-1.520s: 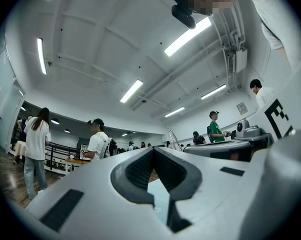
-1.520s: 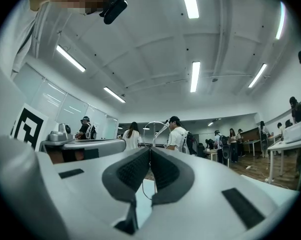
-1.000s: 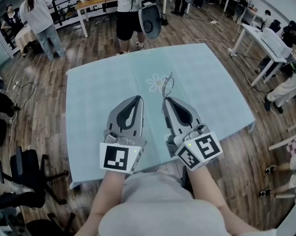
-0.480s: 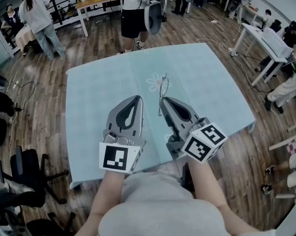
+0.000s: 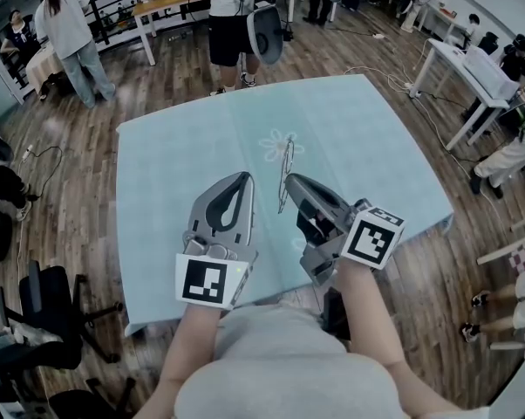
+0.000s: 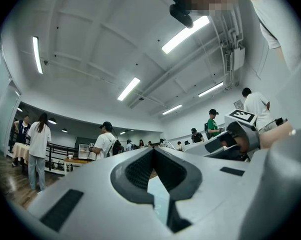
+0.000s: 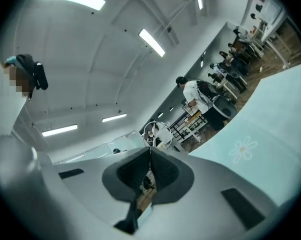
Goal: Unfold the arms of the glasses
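Note:
In the head view both grippers hover side by side over a pale blue tablecloth (image 5: 175, 164). Thin wire-framed glasses (image 5: 285, 166) stand up from the tip of my right gripper (image 5: 288, 182), which is shut on them. The frame looks nearly edge-on there. The right gripper view shows the wire rims (image 7: 158, 130) rising just past the closed jaws of the right gripper (image 7: 150, 150). My left gripper (image 5: 245, 178) is shut with nothing in it, a little left of the glasses and apart from them. In the left gripper view the left gripper (image 6: 153, 151) points slightly upward, and its jaws are pressed together.
A printed flower (image 5: 280, 145) marks the cloth just beyond the glasses. People stand past the table's far edge (image 5: 232, 24). White desks (image 5: 472, 77) stand to the right, office chairs (image 5: 44, 304) to the left. The table's near edge runs under my wrists.
My right gripper has rolled, so its marker cube now faces the right. The glasses turned with it, from showing a rim face to nearly edge-on. The left gripper stayed still.

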A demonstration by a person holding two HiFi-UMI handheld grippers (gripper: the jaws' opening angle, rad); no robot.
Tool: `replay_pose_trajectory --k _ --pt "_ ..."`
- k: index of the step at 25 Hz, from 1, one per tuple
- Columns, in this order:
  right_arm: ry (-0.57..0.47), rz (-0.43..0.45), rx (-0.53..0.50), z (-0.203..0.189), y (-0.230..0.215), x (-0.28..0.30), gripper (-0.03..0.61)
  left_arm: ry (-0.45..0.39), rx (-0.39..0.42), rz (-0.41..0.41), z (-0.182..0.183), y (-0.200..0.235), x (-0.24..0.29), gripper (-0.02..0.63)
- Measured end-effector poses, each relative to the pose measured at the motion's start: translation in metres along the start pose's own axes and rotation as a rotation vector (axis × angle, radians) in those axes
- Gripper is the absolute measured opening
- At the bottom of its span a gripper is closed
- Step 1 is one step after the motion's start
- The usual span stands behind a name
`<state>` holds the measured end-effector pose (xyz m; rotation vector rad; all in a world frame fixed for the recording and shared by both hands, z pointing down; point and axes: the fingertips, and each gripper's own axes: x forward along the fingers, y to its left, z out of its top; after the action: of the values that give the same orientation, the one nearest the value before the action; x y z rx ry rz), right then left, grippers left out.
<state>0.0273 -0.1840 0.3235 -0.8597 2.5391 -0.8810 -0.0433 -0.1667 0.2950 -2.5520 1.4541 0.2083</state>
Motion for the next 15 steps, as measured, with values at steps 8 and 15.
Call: replay_pose_trajectory --k 8,15 --pt "0.018 0.097 0.207 0.003 -0.007 -0.006 0.012 0.038 0.003 -0.029 -0.010 -0.003 0.001 0.008" --pt "0.051 0.167 0.399 0.002 -0.010 -0.016 0.012 0.039 0.011 -0.055 -0.007 -0.008 0.000 0.008"
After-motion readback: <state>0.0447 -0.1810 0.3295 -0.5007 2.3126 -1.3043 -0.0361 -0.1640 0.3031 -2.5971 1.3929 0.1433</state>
